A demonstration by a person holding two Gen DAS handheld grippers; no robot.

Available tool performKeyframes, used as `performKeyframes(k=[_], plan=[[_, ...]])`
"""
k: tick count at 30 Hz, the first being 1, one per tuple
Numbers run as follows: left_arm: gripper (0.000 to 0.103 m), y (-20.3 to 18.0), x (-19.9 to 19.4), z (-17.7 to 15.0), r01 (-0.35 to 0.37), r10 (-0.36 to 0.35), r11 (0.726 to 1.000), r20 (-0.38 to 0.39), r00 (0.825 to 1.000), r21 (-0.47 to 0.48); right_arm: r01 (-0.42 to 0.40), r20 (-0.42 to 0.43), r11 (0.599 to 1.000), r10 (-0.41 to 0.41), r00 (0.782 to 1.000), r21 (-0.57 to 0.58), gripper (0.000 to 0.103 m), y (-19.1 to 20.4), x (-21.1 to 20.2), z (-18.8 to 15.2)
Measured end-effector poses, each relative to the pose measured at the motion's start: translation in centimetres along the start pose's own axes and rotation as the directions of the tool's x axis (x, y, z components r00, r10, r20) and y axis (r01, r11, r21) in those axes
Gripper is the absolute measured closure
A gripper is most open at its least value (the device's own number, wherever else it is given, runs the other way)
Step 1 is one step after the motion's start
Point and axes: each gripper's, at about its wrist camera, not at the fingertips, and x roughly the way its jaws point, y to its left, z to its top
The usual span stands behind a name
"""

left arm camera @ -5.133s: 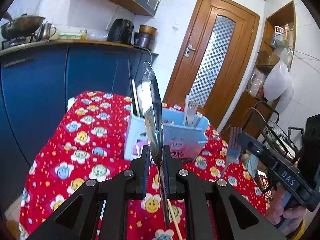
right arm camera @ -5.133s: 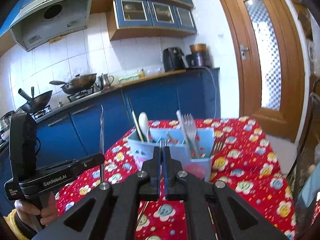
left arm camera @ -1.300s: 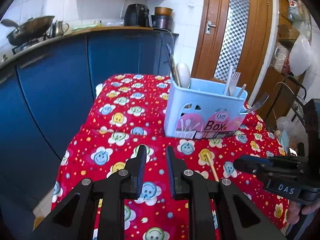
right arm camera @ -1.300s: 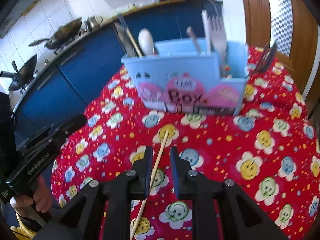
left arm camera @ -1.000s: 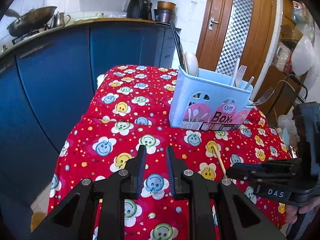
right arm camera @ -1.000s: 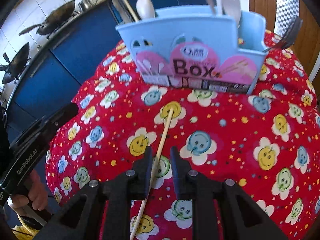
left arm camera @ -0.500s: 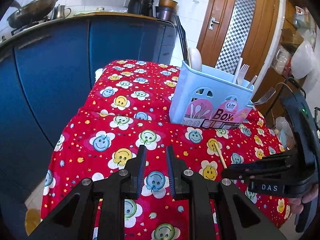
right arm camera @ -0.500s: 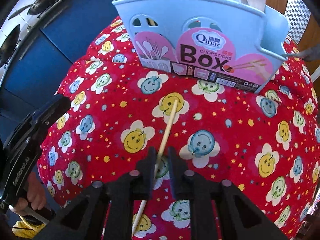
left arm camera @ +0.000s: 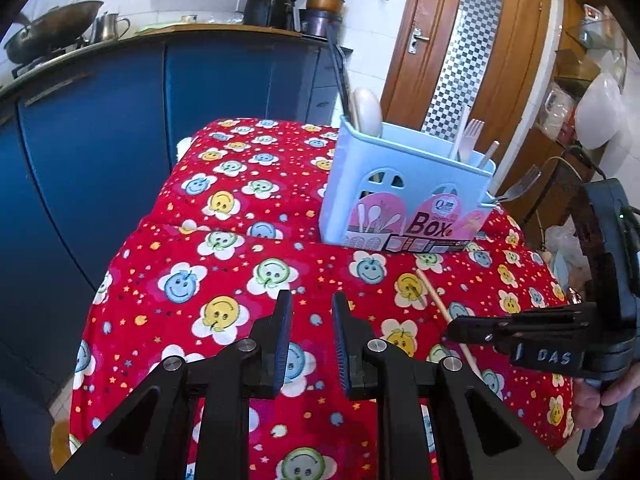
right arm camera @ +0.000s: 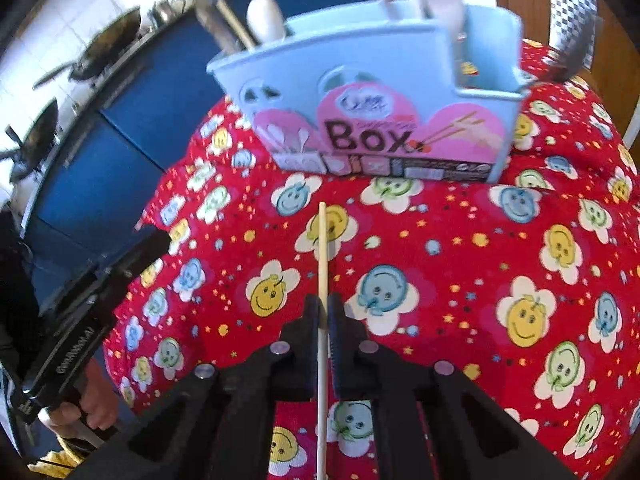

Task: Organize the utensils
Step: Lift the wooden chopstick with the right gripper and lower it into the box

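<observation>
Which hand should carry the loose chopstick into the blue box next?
Right. The right gripper is already shut on the chopstick, facing the blue box. The left gripper is empty, off to the side.

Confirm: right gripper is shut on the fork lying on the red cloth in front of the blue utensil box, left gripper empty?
Not a fork. The right gripper is shut on a wooden chopstick, as the right wrist view shows. It does lie on the red cloth in front of the blue utensil box, and the left gripper is empty.
</observation>
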Motion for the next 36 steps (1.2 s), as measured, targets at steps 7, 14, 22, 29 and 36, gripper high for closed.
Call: performKeyframes(k=[7, 14, 22, 29, 36], plan=[[0.083, -1.2, 0.3, 0.5, 0.01, -0.01, 1.0, -0.007, 1.0, -0.002, -0.057, 0.166, 0.997, 0.049, 0.985, 0.047, 0.097, -2.4, -3.9, -0.7], [0.083, -2.5, 0.6, 1.0, 0.013, -0.013, 1.0, -0.004, 1.0, 0.001, -0.099, 0.342, 0.994, 0.074, 0.937, 0.056, 0.097, -4.6, -7.7, -0.2], [0.083, -3.7, 1.0, 1.8, 0.01, -0.01, 1.0, 0.014, 1.0, -0.012, -0.114, 0.491, 0.993, 0.094, 0.866, 0.01, 0.097, -4.8, -10.3, 2.2], [0.083, -4.2, 1.6, 2.2, 0.011, -0.011, 1.0, 0.018, 1.0, -0.015, -0.047, 0.604, 0.999, 0.047, 0.796, -0.016, 0.097, -4.9, -11.3, 5.3], [0.083, -4.1, 2.2, 2.4, 0.015, -0.015, 1.0, 0.024, 1.0, -0.025, 0.1, 0.731, 0.995, -0.054, 0.68, -0.019, 0.096, -4.5, -10.5, 8.4]])
